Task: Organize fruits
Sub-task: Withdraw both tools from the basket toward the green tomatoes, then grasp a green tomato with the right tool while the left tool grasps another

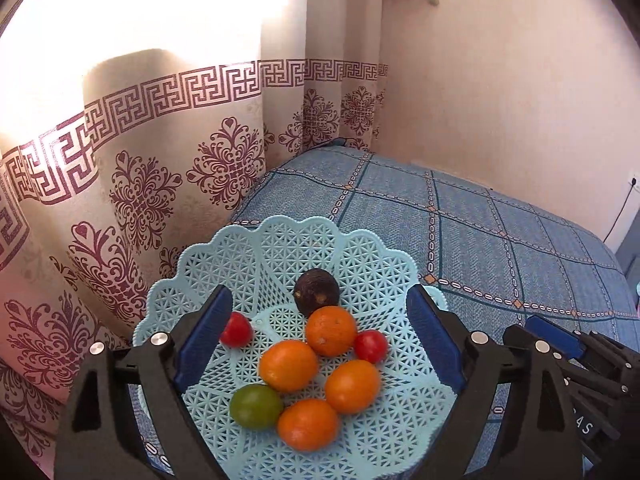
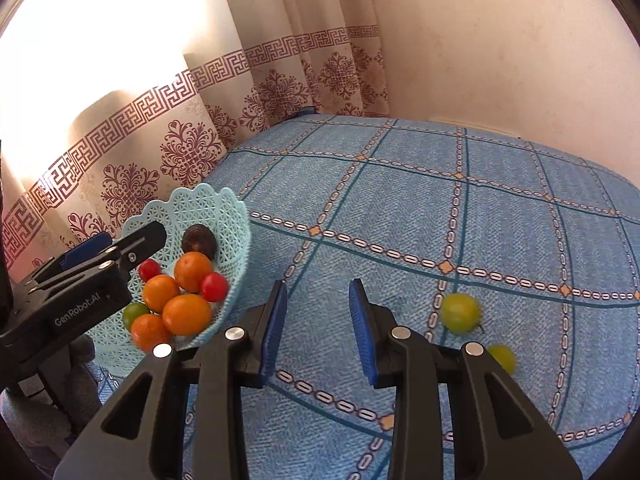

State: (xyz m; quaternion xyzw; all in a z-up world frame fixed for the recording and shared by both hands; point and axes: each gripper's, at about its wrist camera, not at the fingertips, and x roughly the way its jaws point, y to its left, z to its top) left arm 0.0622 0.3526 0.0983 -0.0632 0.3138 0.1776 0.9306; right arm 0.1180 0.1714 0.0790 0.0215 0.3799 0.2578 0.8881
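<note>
Right gripper (image 2: 318, 320): jaws apart, empty, above the blue checked bedspread (image 2: 500, 208). Two green fruits remain loose on the cloth: one (image 2: 460, 313) just right of the fingers, the second (image 2: 502, 356) partly hidden behind the right finger. Left gripper (image 1: 320, 344): jaws wide apart, empty, poised over the pale blue lattice basket (image 1: 280, 248). The basket already holds four oranges (image 1: 331, 330), two red fruits (image 1: 370, 346), one green fruit (image 1: 256, 405) and a dark round fruit (image 1: 316, 292). Judged status: mostly complete; two green fruits left to transfer
</note>
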